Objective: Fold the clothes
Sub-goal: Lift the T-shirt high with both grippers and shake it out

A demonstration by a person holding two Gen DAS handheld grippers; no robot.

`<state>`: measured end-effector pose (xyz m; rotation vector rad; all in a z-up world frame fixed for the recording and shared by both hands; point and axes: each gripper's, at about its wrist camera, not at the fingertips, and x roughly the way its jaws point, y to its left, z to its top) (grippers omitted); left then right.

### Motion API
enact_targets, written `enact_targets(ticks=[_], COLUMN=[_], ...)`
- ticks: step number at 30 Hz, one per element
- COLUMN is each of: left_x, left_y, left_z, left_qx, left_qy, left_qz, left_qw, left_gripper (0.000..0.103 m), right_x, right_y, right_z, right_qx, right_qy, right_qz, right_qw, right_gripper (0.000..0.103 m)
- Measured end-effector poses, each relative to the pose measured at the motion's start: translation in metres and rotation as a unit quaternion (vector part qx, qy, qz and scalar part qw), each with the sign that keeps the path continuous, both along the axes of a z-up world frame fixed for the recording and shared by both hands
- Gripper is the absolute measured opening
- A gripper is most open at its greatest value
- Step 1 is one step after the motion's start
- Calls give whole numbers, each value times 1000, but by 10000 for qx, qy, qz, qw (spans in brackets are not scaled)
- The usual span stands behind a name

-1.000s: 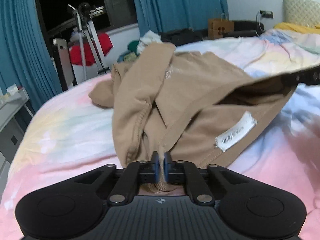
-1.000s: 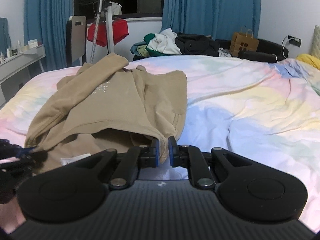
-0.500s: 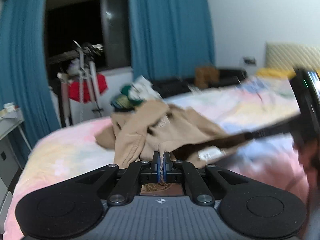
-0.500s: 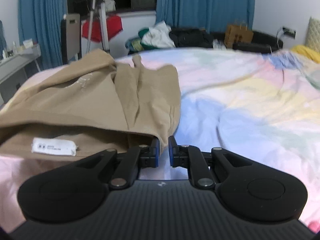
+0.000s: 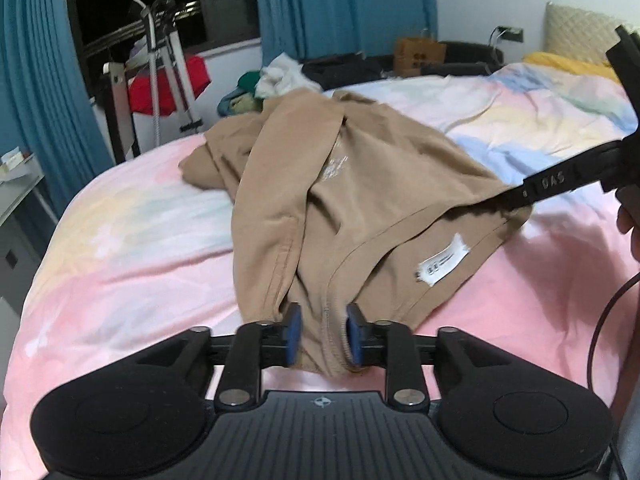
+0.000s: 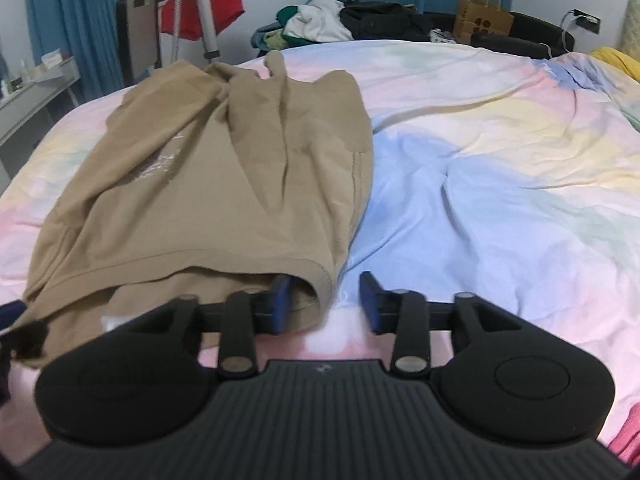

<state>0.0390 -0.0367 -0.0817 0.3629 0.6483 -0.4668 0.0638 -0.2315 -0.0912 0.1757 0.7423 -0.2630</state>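
A tan t-shirt [image 5: 320, 184] lies crumpled on the pastel bed sheet [image 5: 132, 248], with a white care label [image 5: 442, 260] showing inside its hem. My left gripper [image 5: 319, 336] is open, its pads on either side of the hem's left corner. In the right wrist view the shirt [image 6: 224, 184] lies flatter, hem toward me. My right gripper [image 6: 326, 304] is open; its left pad sits inside the hem's right corner and its right pad lies on the sheet [image 6: 480, 184]. The right gripper also shows at the right edge of the left wrist view [image 5: 560, 182].
A pile of clothes [image 6: 320, 20] and a brown paper bag [image 6: 482, 18] sit beyond the bed's far edge. A garment steamer stand with a red cloth [image 5: 168, 76] is at the back left. Blue curtains hang behind. A pillow [image 5: 580, 28] is at the far right.
Both grippers have opened and let go of the hem corners. The shirt, lifted half a second ago, now lies on the bed.
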Motion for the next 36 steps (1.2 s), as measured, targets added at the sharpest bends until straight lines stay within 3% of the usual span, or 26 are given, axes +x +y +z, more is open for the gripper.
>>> enact_targets(ticks=[2,5,6,8,10,12,14,18,20,23,30,36], left_x=[0,3,3,2,-1,-4,-6,-11,-14,-18,-45,-93], left_y=[-5,-12,-13,-13,-8,-3,2,12,16,16,17,22], left_z=[-5,-13,-14,-9,13,35,57,101,127,200,375,483], left_qx=[212,576,604,484,150,-184,-517,-1180,-1452,-1518,-1707,-1696], left_qy=[68,147,131,37,-302,-640,-977,-1642,-1997,-2671,-3748,-4427], left_qz=[170,551,639,823,950,1076,1199,1435,1508,1361,1175,1132], left_qw=[9996,9967,9960,9954,9949,9920,9866,9688,9572,9419,9036,8732], left_gripper=[47,49,48,37,15,7,7,6,5,5,5,5], right_x=[5,12,12,10,3,-6,-15,-25,-26,-30,-70,-131], right_y=[1,-3,-6,-11,-16,-15,-9,12,16,17,10,15], right_z=[-7,-18,-19,-16,-10,5,24,80,118,182,344,453], right_qx=[-95,-126,-55,126,315,338,141,-687,-805,-859,-730,-805], right_qy=[110,326,310,152,-133,-670,-1259,-2193,-2511,-3033,-4217,-5085], right_qz=[-34,-248,-327,-465,-590,-621,-608,-423,-357,-298,-159,118], right_qw=[9999,9991,9990,9987,9977,9952,9901,9723,9639,9486,9037,8572], right_gripper=[42,40,34,18,14,9,9,9,9,9,9,10])
